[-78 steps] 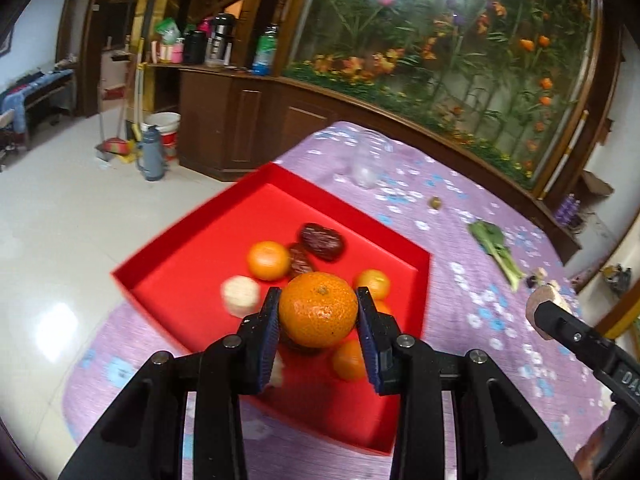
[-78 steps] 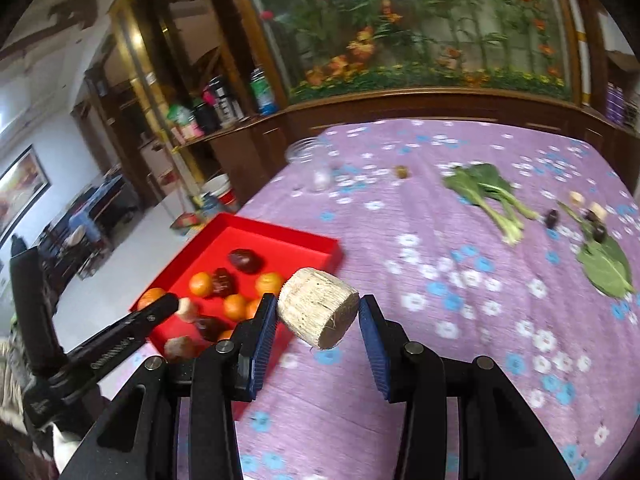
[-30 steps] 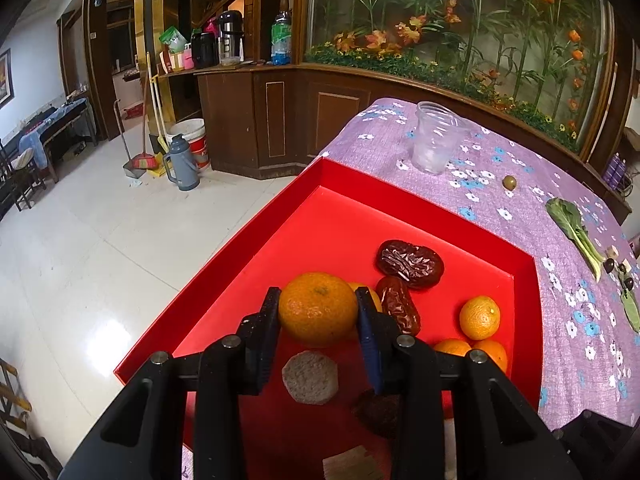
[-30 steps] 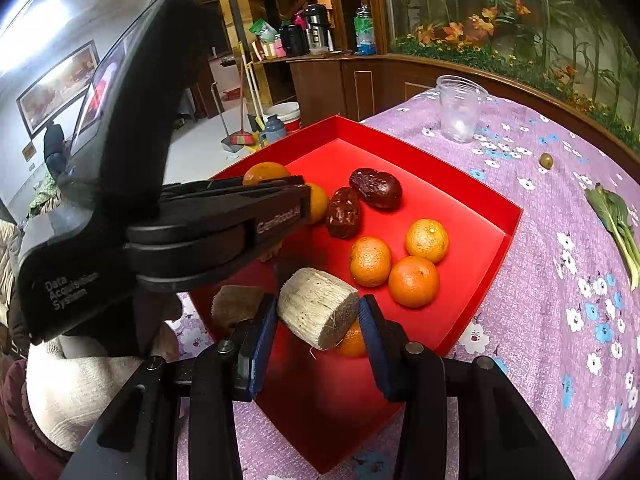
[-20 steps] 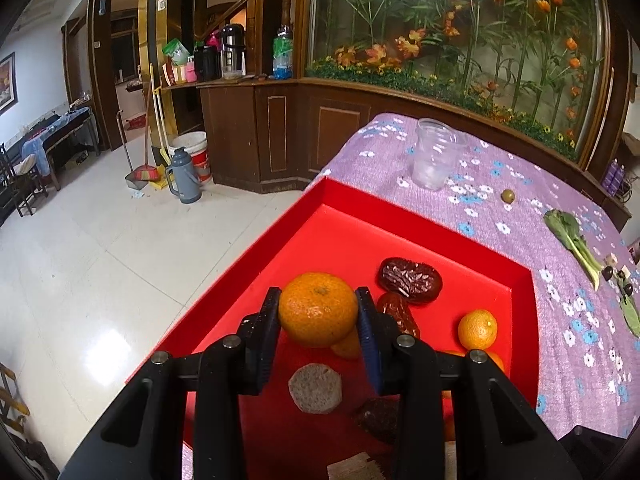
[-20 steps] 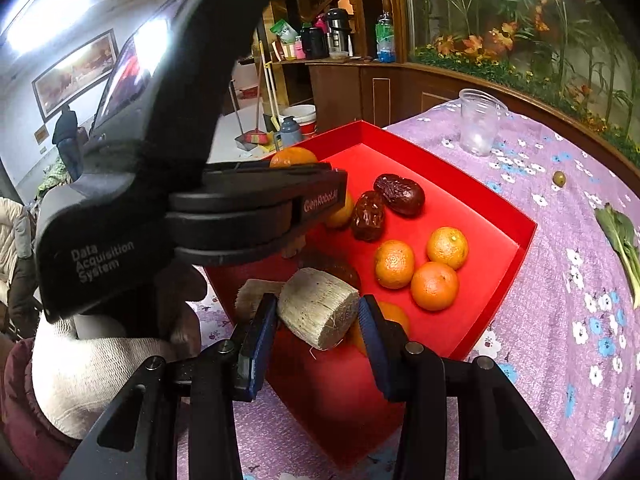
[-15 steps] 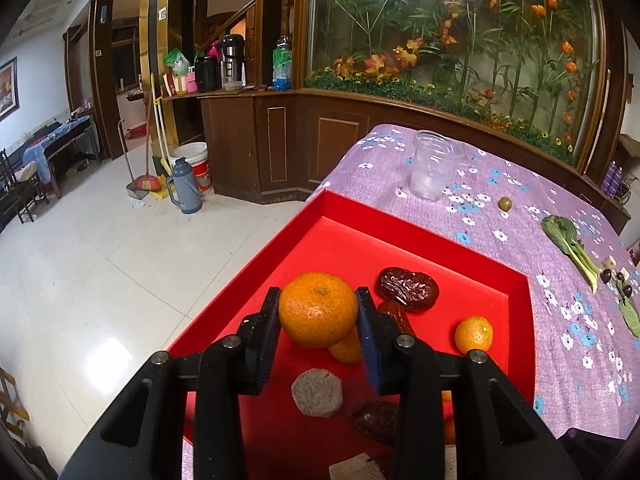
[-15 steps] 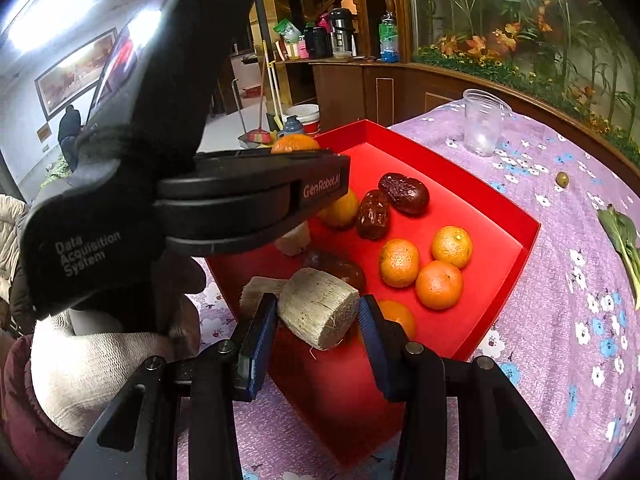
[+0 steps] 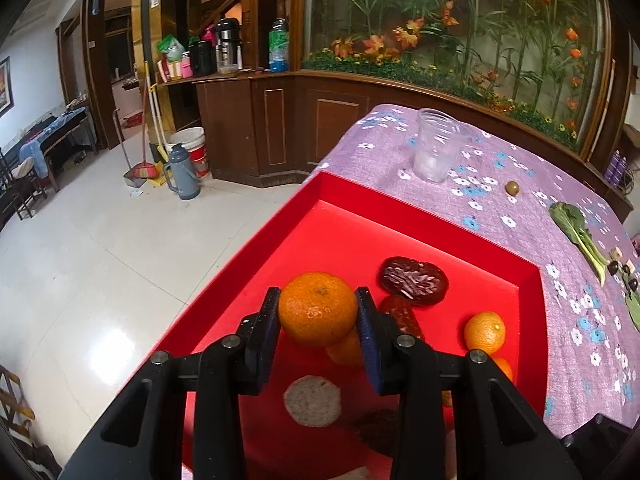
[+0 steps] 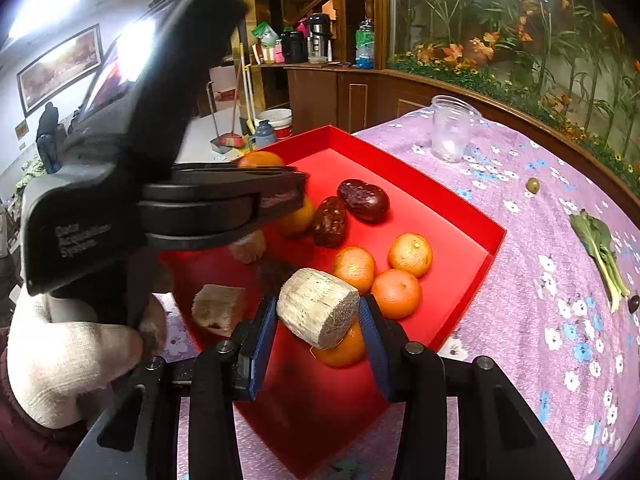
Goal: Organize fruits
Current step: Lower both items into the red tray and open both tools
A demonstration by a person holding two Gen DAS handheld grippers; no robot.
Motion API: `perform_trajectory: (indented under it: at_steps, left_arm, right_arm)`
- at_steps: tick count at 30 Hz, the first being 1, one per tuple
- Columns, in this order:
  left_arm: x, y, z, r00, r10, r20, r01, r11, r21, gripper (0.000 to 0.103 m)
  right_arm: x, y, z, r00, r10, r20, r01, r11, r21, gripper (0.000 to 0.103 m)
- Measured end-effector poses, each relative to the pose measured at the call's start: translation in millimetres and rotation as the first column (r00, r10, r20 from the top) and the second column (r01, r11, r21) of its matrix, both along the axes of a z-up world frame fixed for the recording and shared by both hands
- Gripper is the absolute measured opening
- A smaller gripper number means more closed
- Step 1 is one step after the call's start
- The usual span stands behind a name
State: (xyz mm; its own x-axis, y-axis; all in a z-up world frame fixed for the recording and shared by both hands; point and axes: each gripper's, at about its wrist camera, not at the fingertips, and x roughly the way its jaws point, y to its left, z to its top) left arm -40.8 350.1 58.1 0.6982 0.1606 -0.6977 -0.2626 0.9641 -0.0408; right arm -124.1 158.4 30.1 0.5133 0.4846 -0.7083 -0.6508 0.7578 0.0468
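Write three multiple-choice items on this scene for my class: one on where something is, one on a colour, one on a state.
1. Where is the clear plastic cup?
A. in the tray
B. on the purple cloth beyond the tray
C. on the floor
2. What colour is the tray?
A. red
B. blue
C. white
3. What is the left gripper doing?
A. open, holding nothing
B. shut on a leaf
C. shut on the orange

Answers: 1 B, it stands past the tray's far rim. 2 A, its walls and floor are red. 3 C, both fingers press the orange.
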Motion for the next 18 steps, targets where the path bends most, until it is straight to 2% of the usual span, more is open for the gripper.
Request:
perform_trajectory:
  at_steps: [8,10,12,16,18]
  left_arm:
    - [4.3,0.7,-0.1,1.000,-0.016,-0.011,0.016,0.999,-0.031,0.038]
    - [3.5,0.7,1.8,1.000,-0.018,-0.004,0.018,0.999,-0.033,0.056]
    - [1.0,0.7,5.0,1.000,-0.015,0.011,0.016,0.999,-0.032,0.066]
    - [-1.7,2.9,9.8,1.000,-0.013,0.028,0.014,0.999,-0.048,0.076]
    - [-3.0,4.4,10.9,0.999,-0.014,0.029,0.016,0.998,-0.065,0.077]
  right_arm:
    - [-4.3,2.6,-2.6,0.999,0.047,-0.012,-0.047,0.999,0.025,0.047]
    - [-4.4,1.7,-3.4,0.999,0.047,-0.016,-0.046,0.998,0.030,0.047]
    - [-6.6,2.4,-3.4,0.999,0.051,-0.012,-0.051,0.998,0.029,0.047]
    - [-8.8,0.9,-1.6,0.999,0.052,-0.009,-0.051,0.998,0.037,0.048]
    - [-9.9,0.0,0.9,0.999,0.049,-0.002,-0.049,0.998,0.041,0.052]
